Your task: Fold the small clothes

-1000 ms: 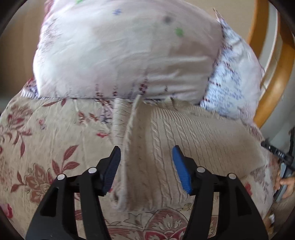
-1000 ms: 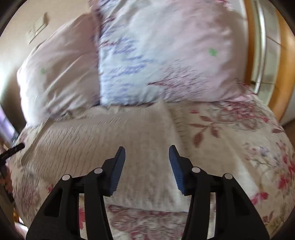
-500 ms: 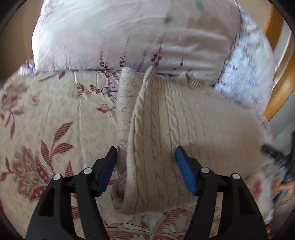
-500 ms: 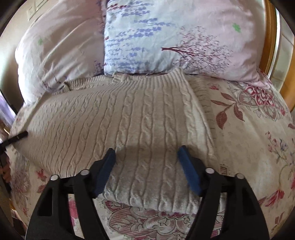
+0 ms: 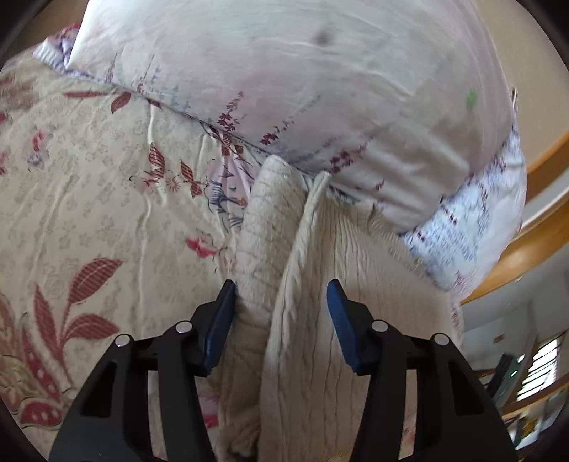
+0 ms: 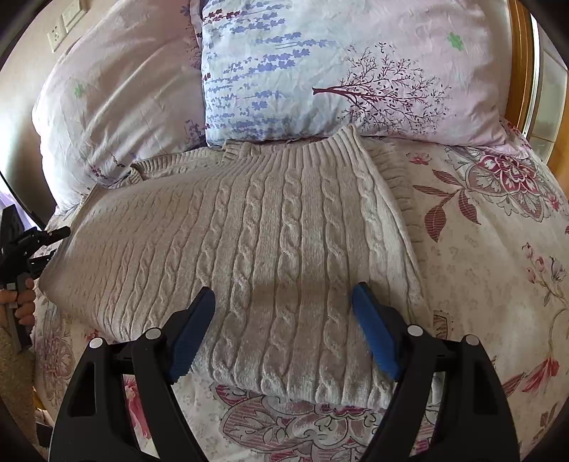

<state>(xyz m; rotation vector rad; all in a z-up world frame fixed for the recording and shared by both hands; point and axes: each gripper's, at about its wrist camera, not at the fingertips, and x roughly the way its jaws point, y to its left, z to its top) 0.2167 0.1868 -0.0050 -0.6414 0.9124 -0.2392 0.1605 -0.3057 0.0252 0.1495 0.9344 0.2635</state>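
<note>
A cream cable-knit sweater [image 6: 277, 241] lies folded on a floral bedspread [image 6: 498, 256], its ribbed hem against the pillows. My right gripper [image 6: 284, 320] is open, its blue pads low over the sweater's near edge, straddling it. In the left wrist view the same sweater [image 5: 355, 270] shows from its left side, with a raised folded edge [image 5: 270, 227] running away between the pads. My left gripper [image 5: 281, 320] is open around that raised edge, not closed on it. The left gripper also shows at the far left of the right wrist view [image 6: 28, 245], held by a hand.
Two pillows stand against the headboard: a pale pink one [image 6: 117, 103] and a blue-and-pink floral one [image 6: 338, 67]. A wooden headboard rail [image 5: 533, 248] curves at the right. Wall sockets [image 6: 67, 21] are above the pillows. The bedspread [image 5: 89, 213] stretches left of the sweater.
Both grippers have moved forward and lower onto the sweater. The right gripper has opened wider. The left one has turned left, straddling the raised folded edge.
</note>
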